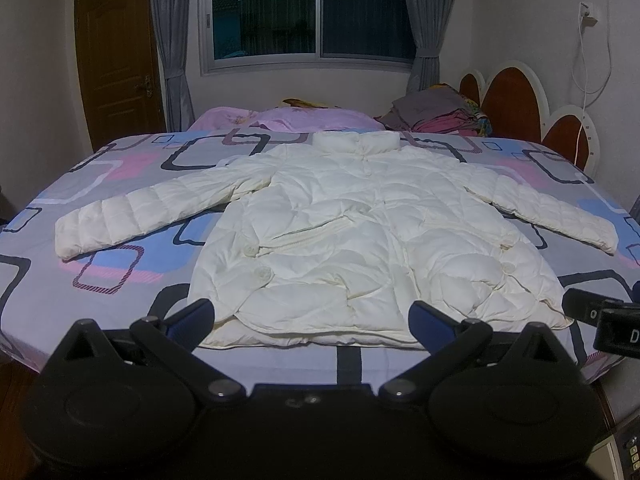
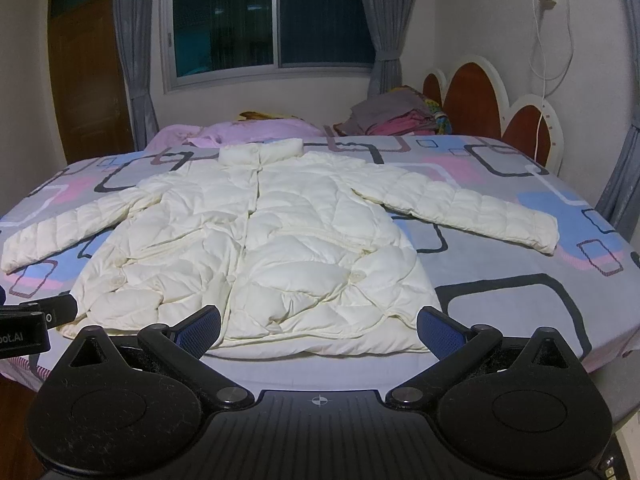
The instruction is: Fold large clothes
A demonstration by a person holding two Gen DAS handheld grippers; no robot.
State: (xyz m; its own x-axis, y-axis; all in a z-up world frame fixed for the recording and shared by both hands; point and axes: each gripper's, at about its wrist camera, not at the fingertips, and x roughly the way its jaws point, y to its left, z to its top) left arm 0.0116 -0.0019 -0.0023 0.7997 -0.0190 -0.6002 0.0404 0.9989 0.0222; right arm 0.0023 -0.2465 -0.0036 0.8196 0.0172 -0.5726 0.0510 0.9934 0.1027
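A white quilted down jacket (image 1: 360, 232) lies flat on the bed, front up, collar at the far side, both sleeves spread out to the sides. It also shows in the right wrist view (image 2: 272, 248). My left gripper (image 1: 312, 320) is open and empty, its fingers just short of the jacket's near hem. My right gripper (image 2: 318, 326) is open and empty, also just short of the hem. The right gripper's tip shows at the right edge of the left wrist view (image 1: 600, 312).
The bed (image 1: 120, 264) has a grey sheet with pink, blue and black squares. A pink blanket (image 1: 300, 118) and a pile of folded clothes (image 1: 436, 114) lie at the far side. A headboard (image 1: 516, 108) stands at the right, a door (image 1: 116, 52) at the left.
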